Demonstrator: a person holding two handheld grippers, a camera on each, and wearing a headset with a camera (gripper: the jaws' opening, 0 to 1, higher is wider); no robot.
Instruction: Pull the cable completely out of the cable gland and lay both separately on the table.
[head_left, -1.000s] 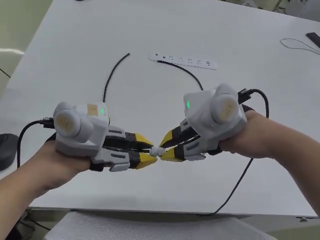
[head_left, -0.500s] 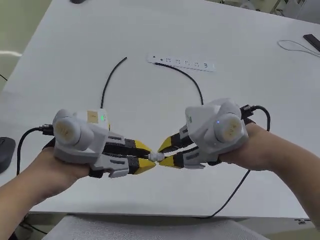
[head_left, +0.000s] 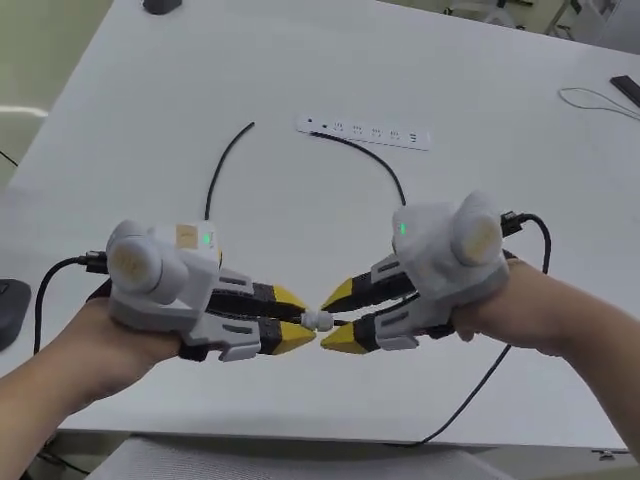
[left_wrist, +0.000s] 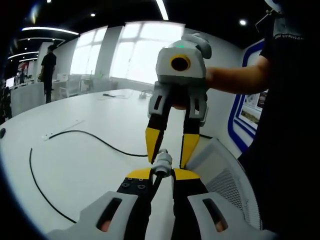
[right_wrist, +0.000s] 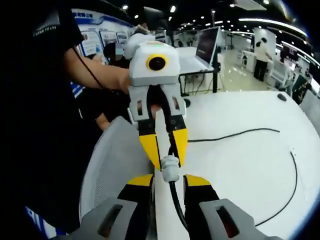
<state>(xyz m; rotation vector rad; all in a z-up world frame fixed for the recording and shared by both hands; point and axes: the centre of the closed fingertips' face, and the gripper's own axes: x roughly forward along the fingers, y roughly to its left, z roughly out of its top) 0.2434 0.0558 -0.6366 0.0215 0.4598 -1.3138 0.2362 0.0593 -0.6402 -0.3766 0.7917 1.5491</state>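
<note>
cable gland (head_left: 318, 320), small and white, sits between the two claw tips, held up off the desk (head_left: 300, 60) near its front edge. the left claw (head_left: 303, 320) is clenched on it: in the right gripper view its yellow tips close on the gland's far end. the right claw (head_left: 333, 320) faces it tip to tip, released, its jaws standing apart just short of the gland. in the right gripper view a thin black cable (right_wrist: 174, 197) leaves the gland and runs back between those parted jaws, touching neither as far as can be seen. on the desk a length of black cable (head_left: 212, 180) curves from a free end toward the left claw and passes behind it. further back lies a white power strip (head_left: 365, 128), its dark cord (head_left: 385, 165) bending toward the right claw.
</note>
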